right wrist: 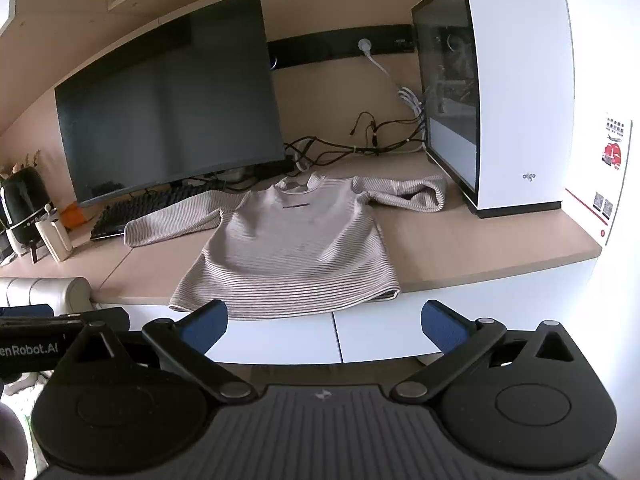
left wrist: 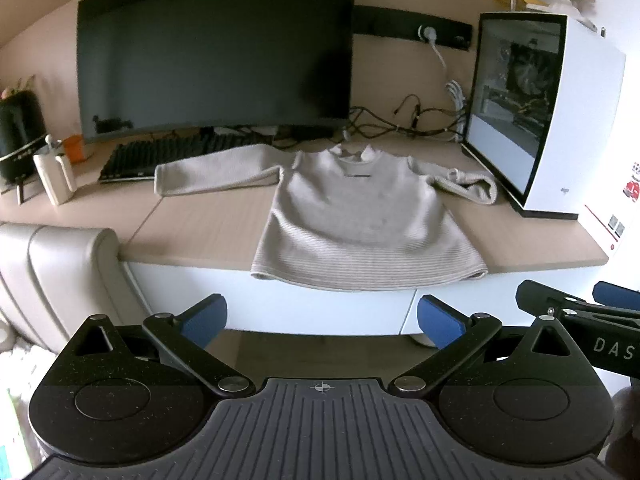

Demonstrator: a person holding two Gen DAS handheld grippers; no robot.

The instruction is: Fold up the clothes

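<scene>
One sweater [left wrist: 360, 216], pale grey-beige with fine ribbing, lies front up and unfolded on the tabletop [left wrist: 208, 224]. Its hem hangs slightly over the front edge, and its collar points toward the back wall. It has two sleeves: one stretches flat toward the keyboard [left wrist: 160, 156], and the other is bunched in a loop just beside the computer case [left wrist: 536, 112].

On the tabletop stand one dark curved monitor [left wrist: 216, 48] along the back edge, one black keyboard below it, and one white computer case with a glass side panel near the right-hand edge. A tangle of black cables [left wrist: 400, 120] lies between monitor and case. A black appliance [left wrist: 20, 132] and a small white holder [left wrist: 56, 176] sit at the far left end.

The tabletop is light wood-grain over white drawer fronts; the wall behind is the same beige, with a black socket strip. A padded chair back [left wrist: 60, 272] shows at the left.

Two tools hover in front of the front edge, clear of the sweater. The left tool [left wrist: 322, 316] has its blue-padded fingers spread wide and empty. The right tool [right wrist: 324, 320] is likewise wide apart, holding nothing.
</scene>
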